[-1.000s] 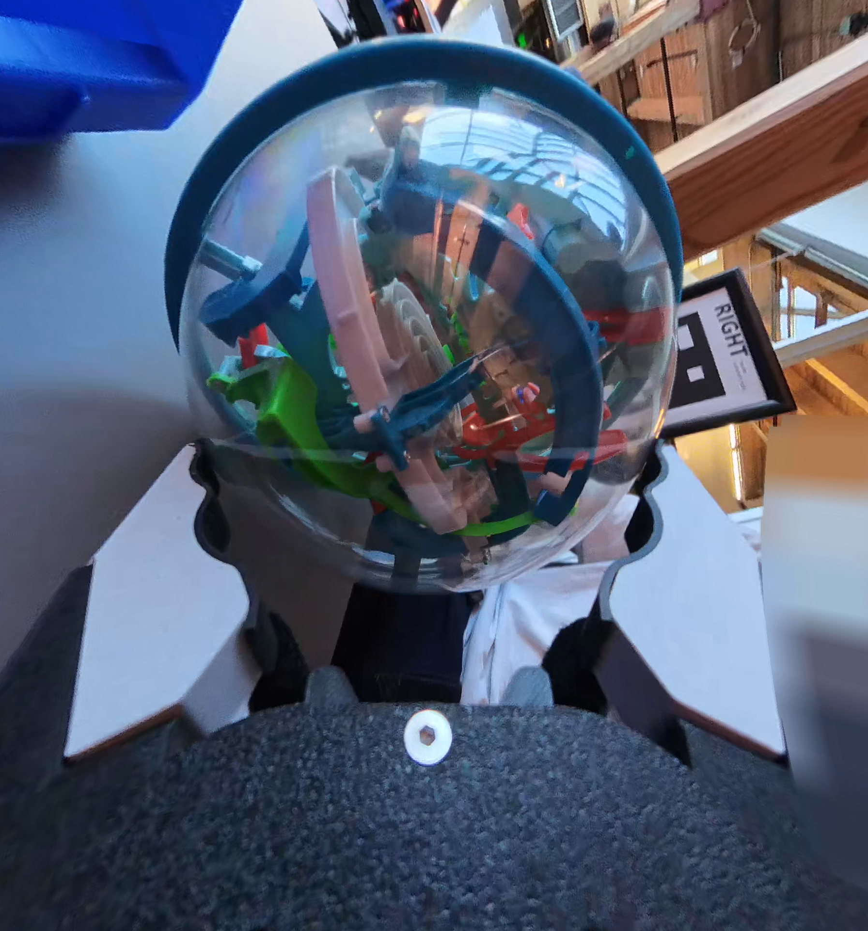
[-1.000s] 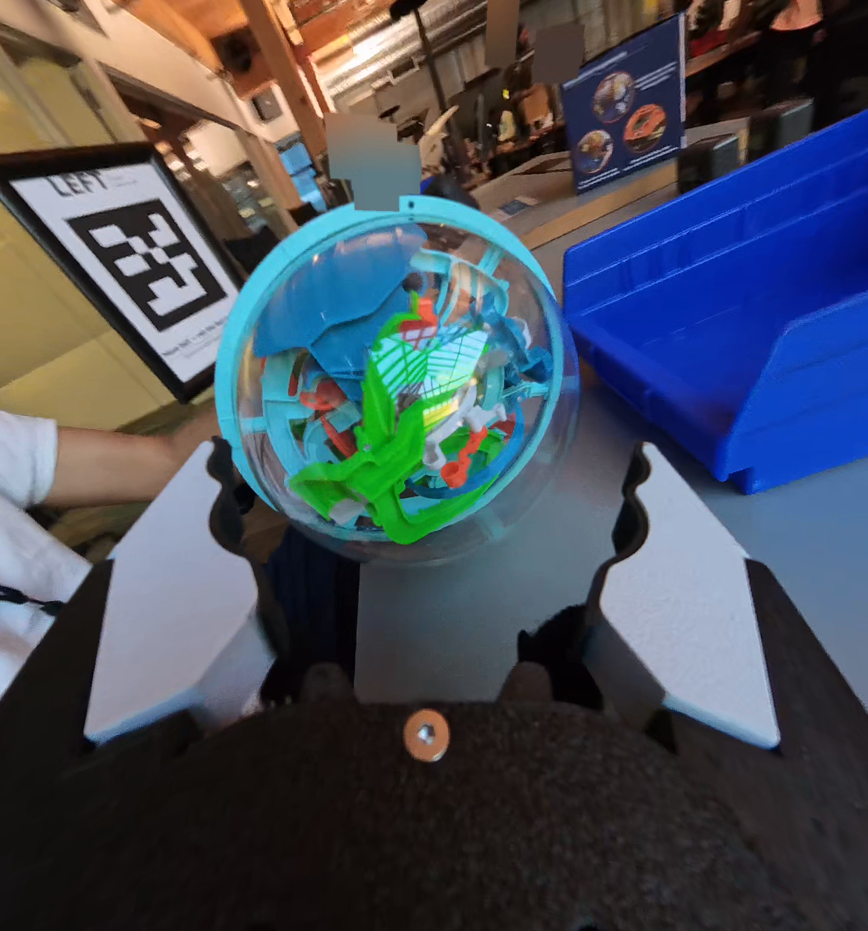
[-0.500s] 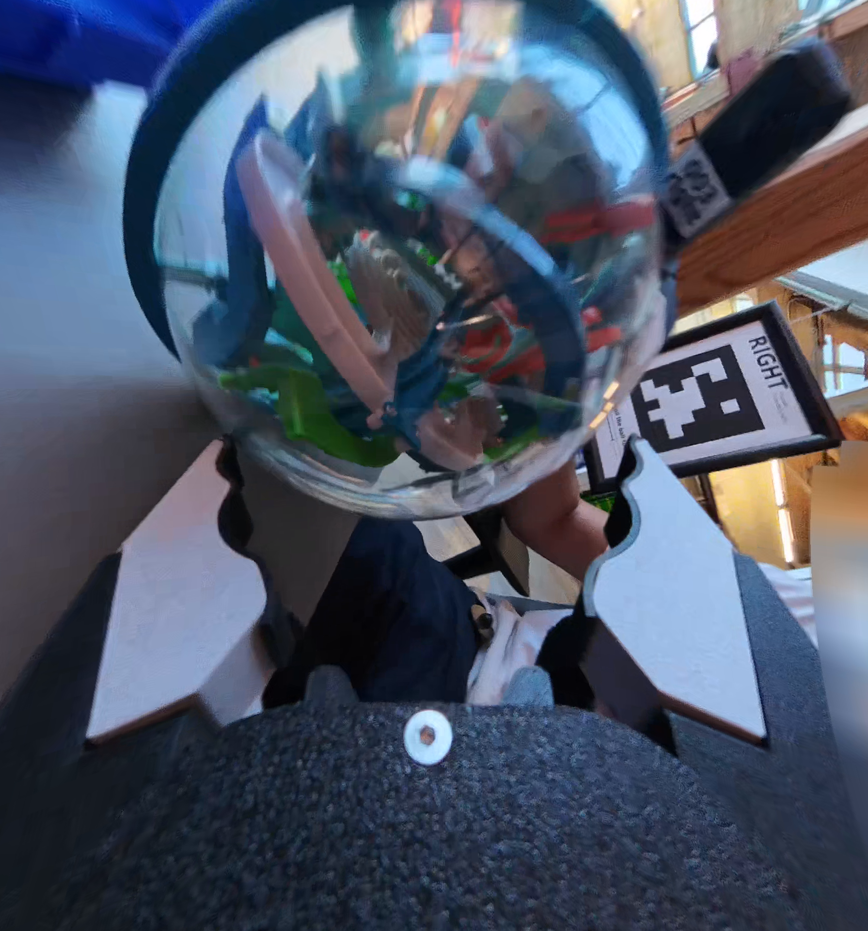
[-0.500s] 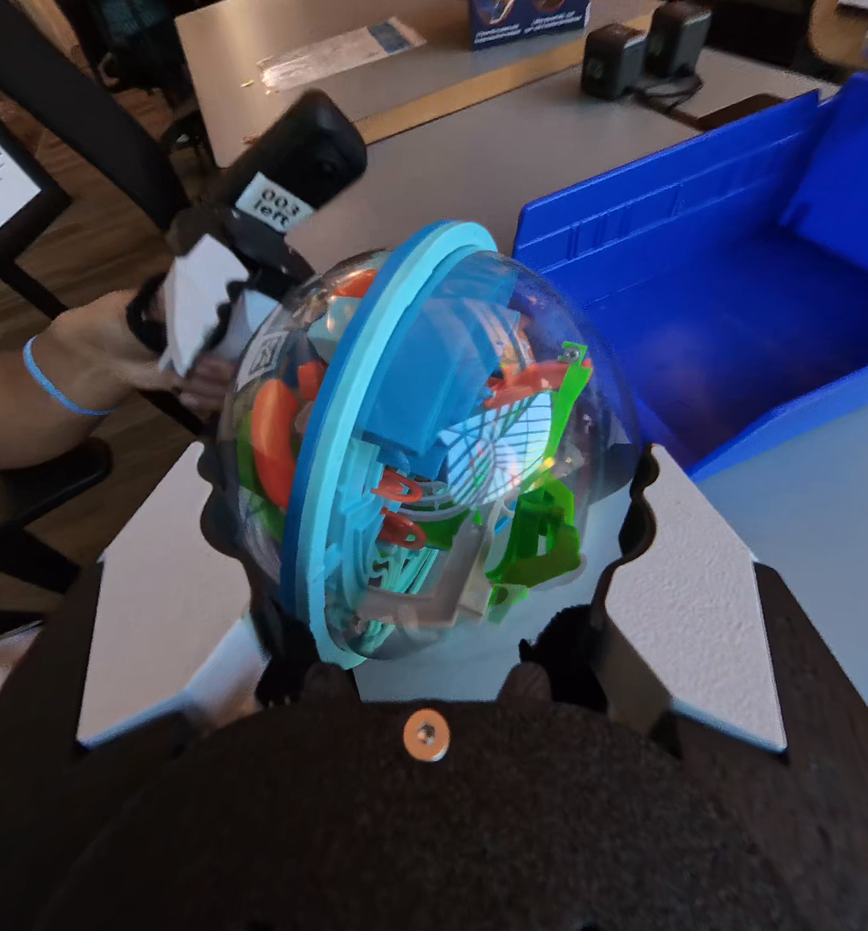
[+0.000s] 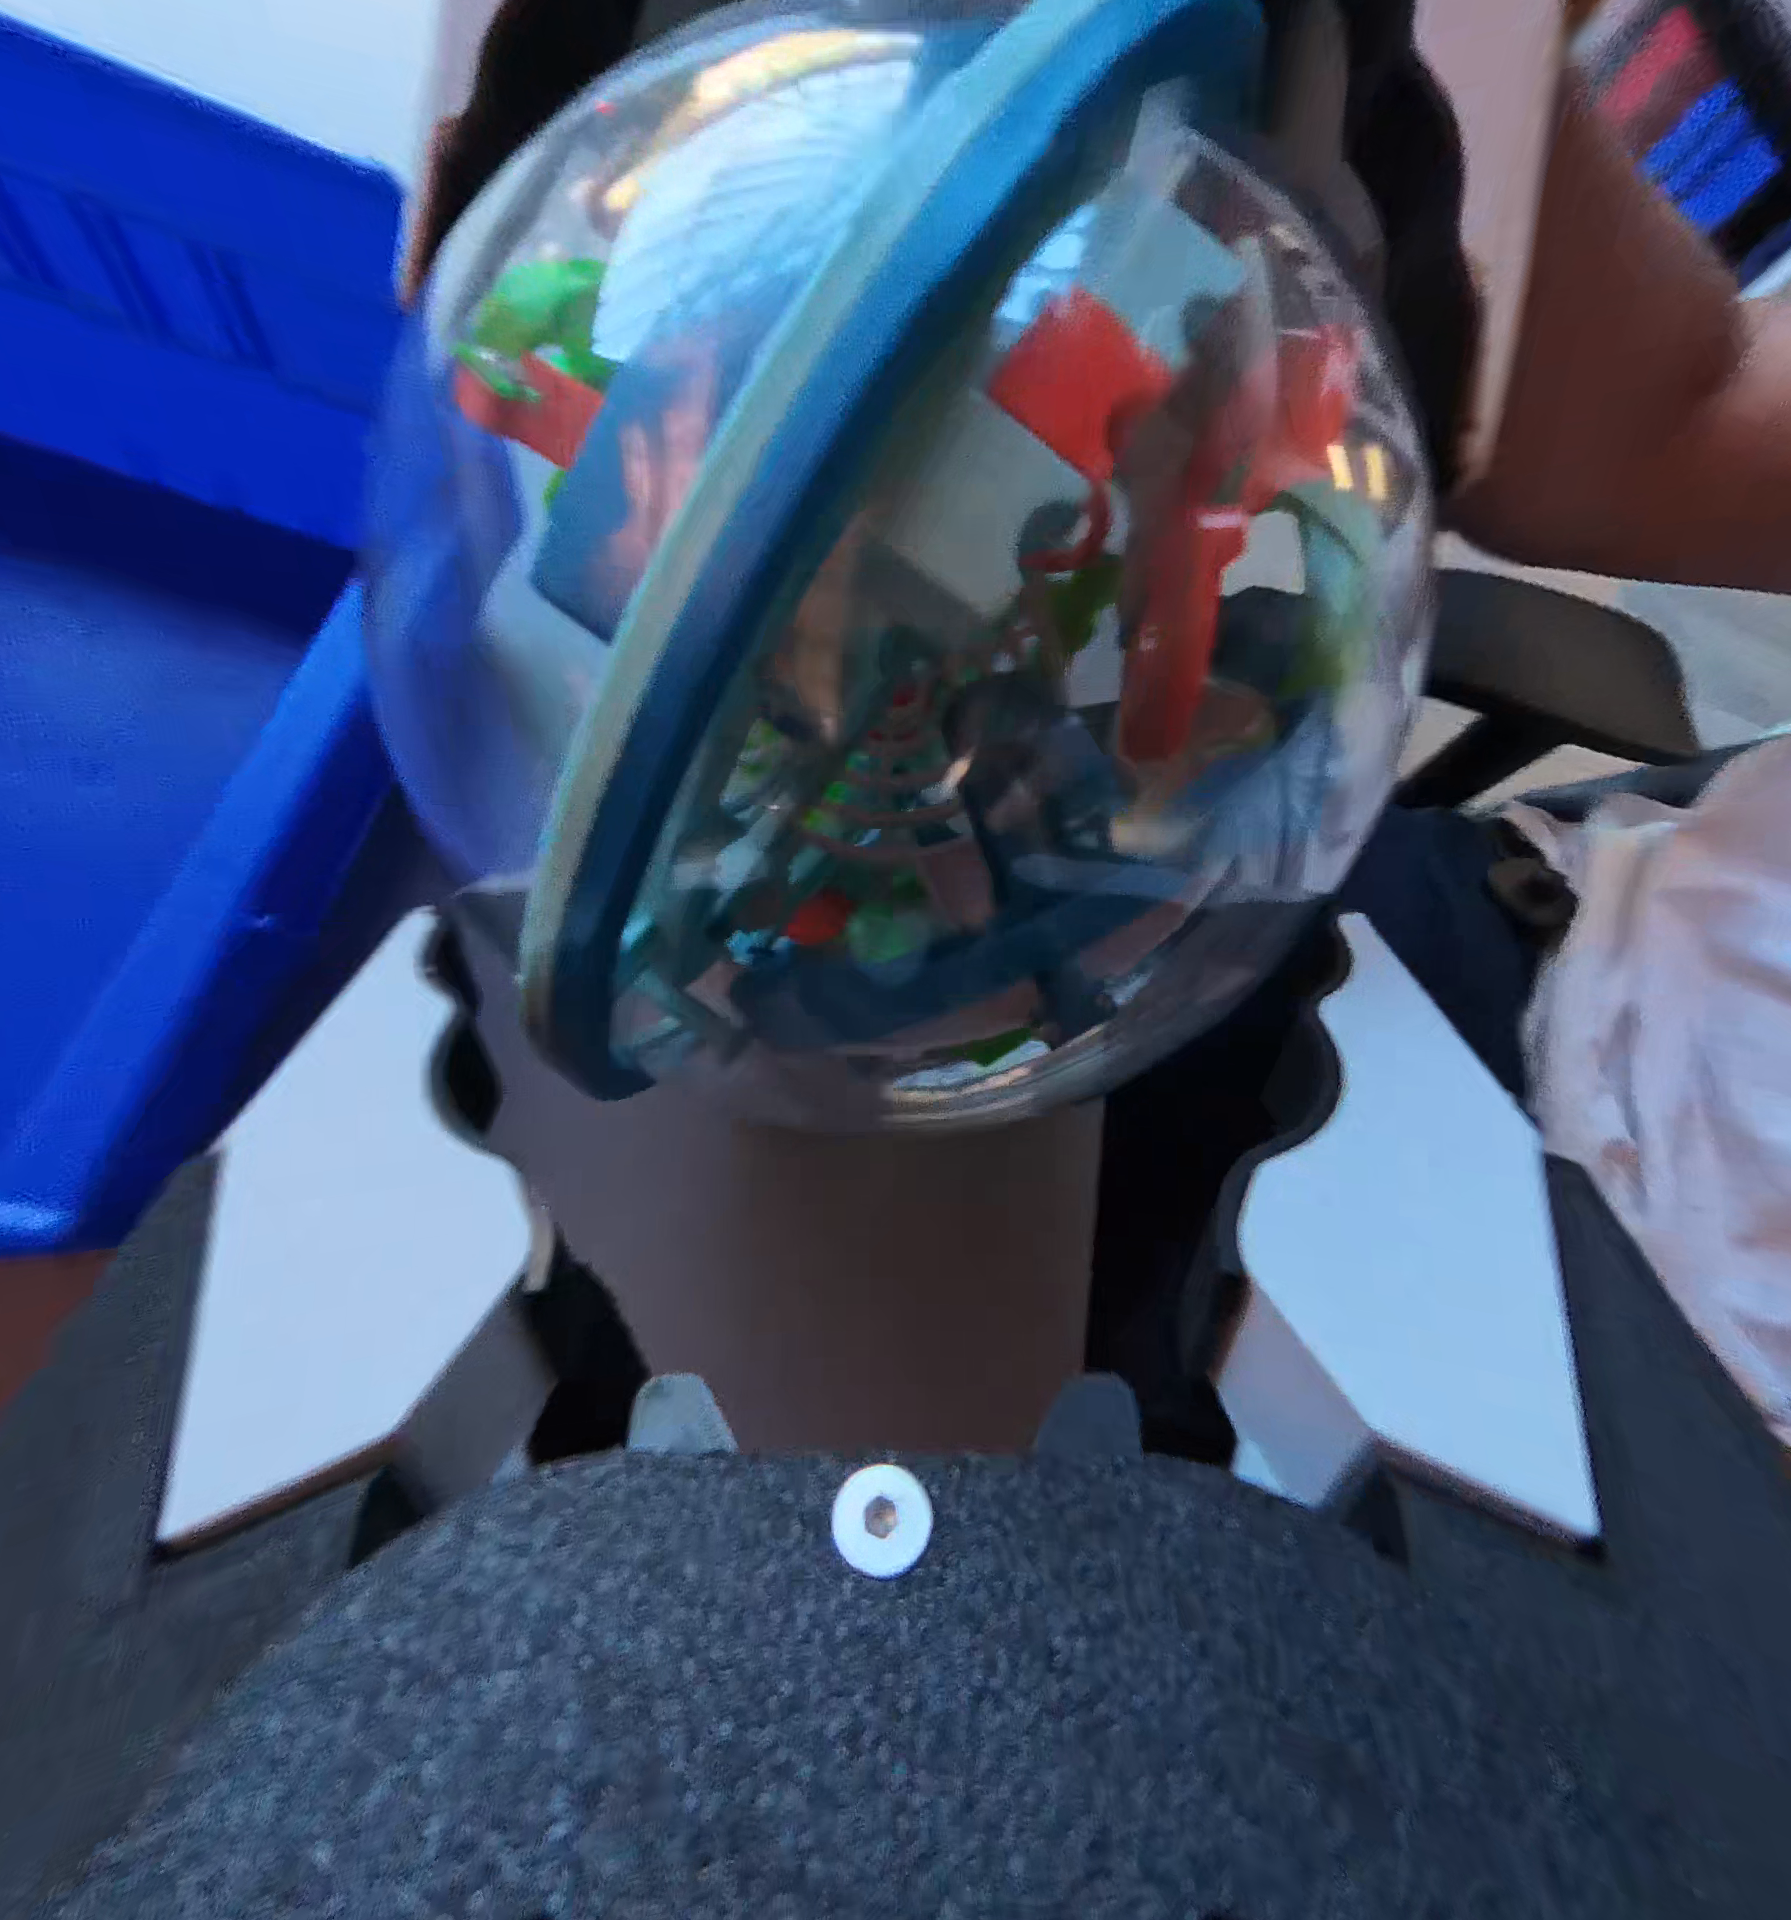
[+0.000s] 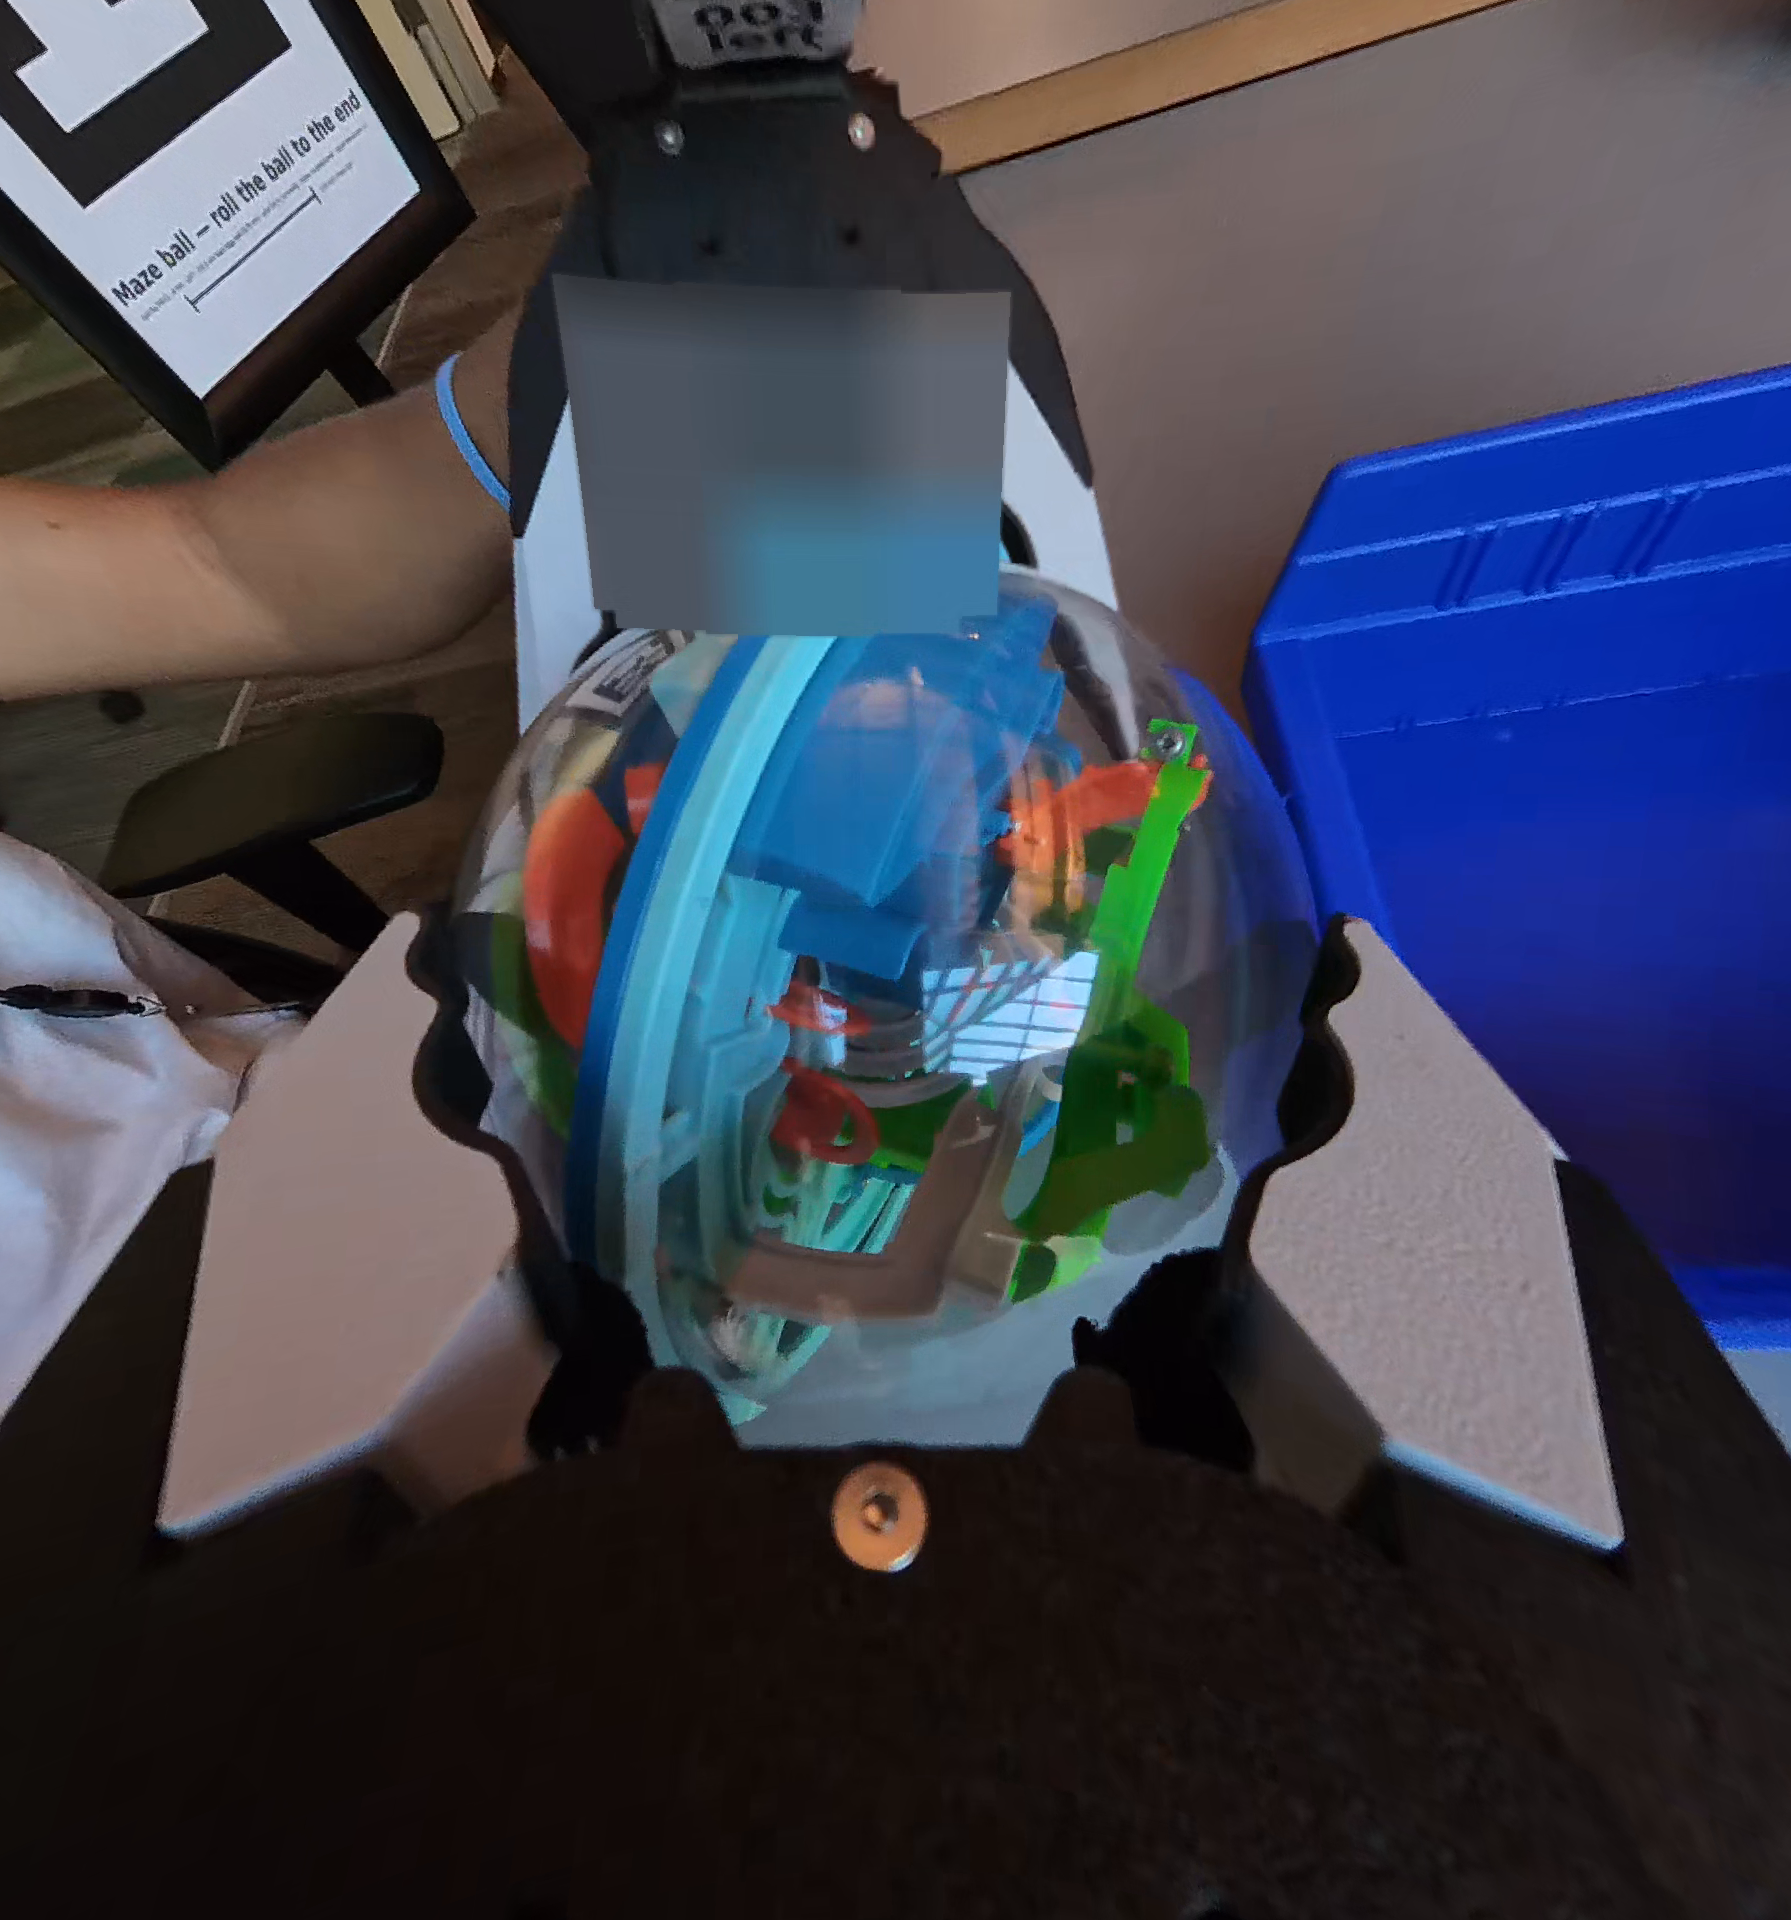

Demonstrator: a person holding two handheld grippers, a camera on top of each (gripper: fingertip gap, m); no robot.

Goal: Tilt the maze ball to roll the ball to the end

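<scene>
**Maze ball pinched between two opposed tools for tilting**

The maze ball (image 6: 880,1029) is held off the desk (image 6: 1390,312), beside the blue bin (image 6: 1556,852). In the right wrist view it is seated deep in the right tool (image 6: 880,1049), whose fingers are spread wide and pressed on opposite flanks of the clear shell; the scalloped pads (image 6: 1306,1049) are likely meant to keep the smooth sphere from slipping.

The left tool (image 5: 891,997) is met from the far side. Its fingers stand wide apart, and the ball sits just past their tips, so whether the shell is actually touched cannot be told. It seems to serve as a second support, so that the sphere can be rotated between two supports rather than one.

The blue equator ring (image 6: 642,987) runs steeply, nearly upright, which suggests a strong tilt is being applied. The small ball inside cannot be made out among the coloured tracks, so progress cannot be judged.
</scene>
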